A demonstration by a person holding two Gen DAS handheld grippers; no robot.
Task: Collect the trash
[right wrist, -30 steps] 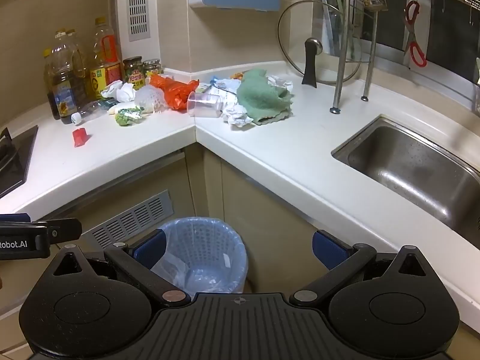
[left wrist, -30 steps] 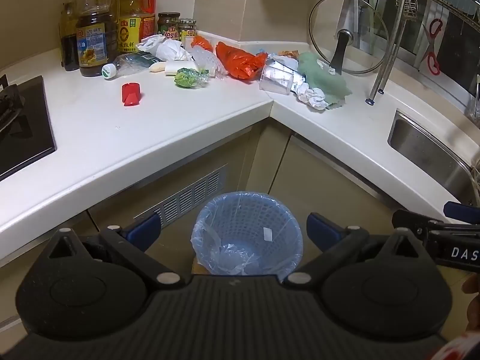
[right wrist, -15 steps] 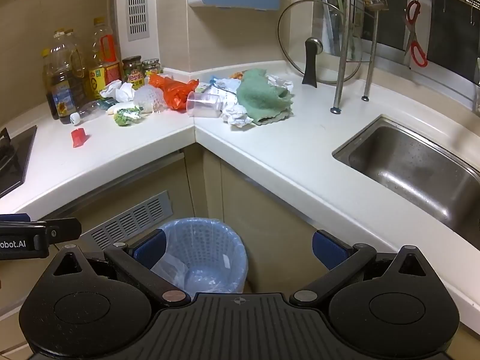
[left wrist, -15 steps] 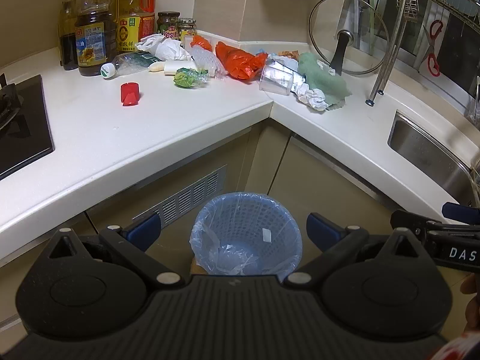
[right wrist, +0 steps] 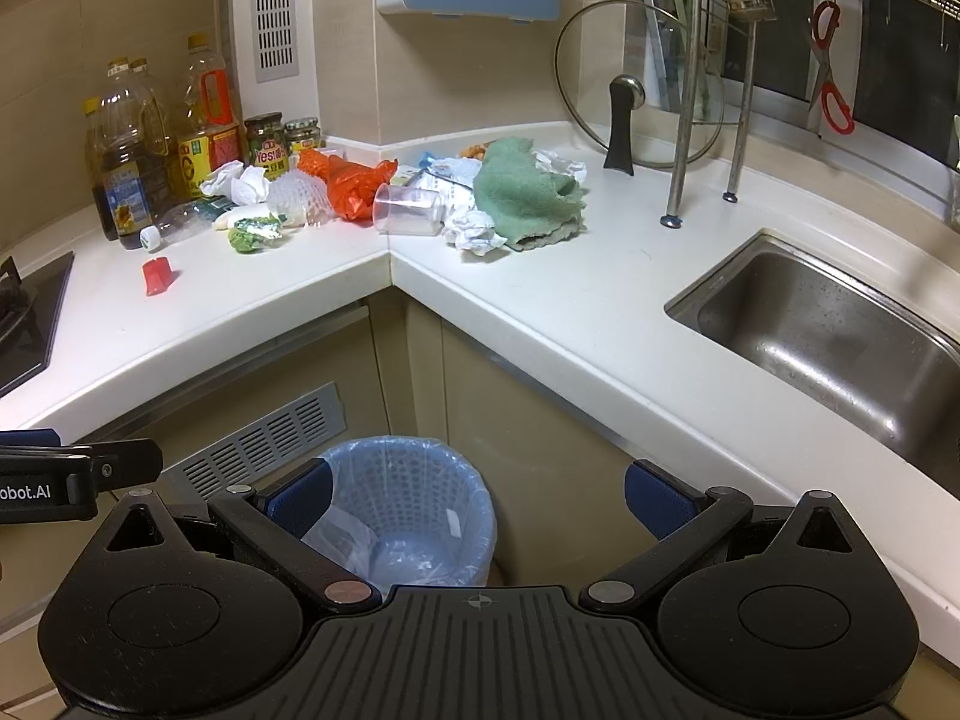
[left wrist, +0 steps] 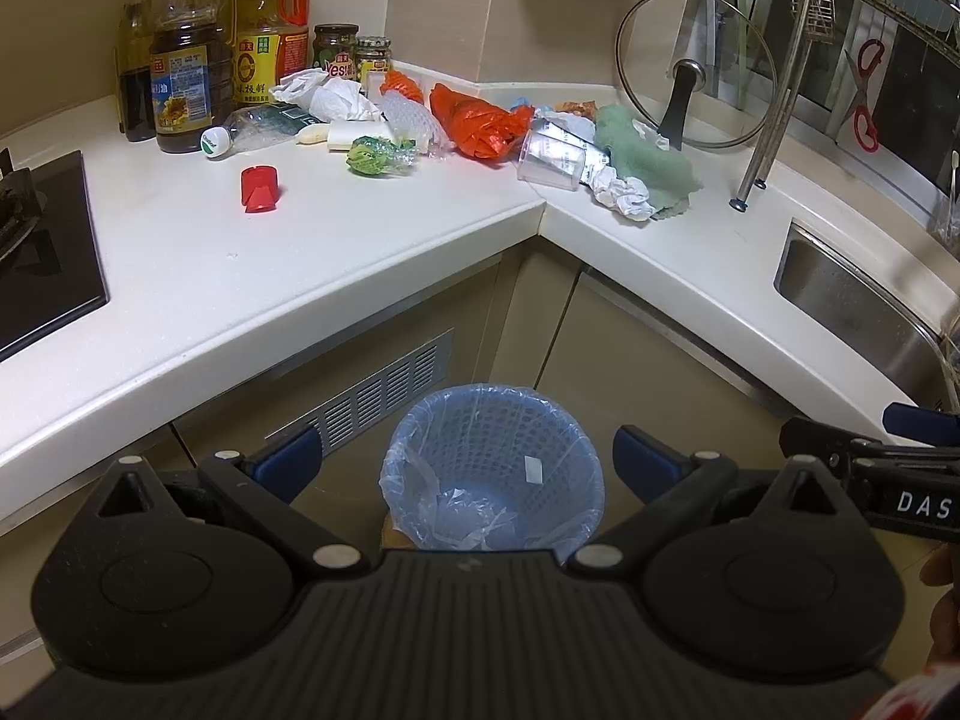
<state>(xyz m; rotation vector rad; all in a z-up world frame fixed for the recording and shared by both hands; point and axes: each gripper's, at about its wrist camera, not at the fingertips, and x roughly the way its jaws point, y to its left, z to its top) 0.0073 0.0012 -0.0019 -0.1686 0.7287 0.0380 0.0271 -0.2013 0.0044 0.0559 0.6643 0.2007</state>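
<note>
- Fingers of the left gripper (left wrist: 465, 461) and right gripper (right wrist: 477, 495) spread wide, empty, over the floor bin (left wrist: 492, 471)
- Trash heap (right wrist: 384, 192) far in the counter (right wrist: 540, 294) corner; near edge bare
- Bin contents perhaps just liner

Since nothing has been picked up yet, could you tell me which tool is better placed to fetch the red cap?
Probably the left tool: it is open and empty, and the red cap lies on its side of the counter, farther from the right tool.
</note>
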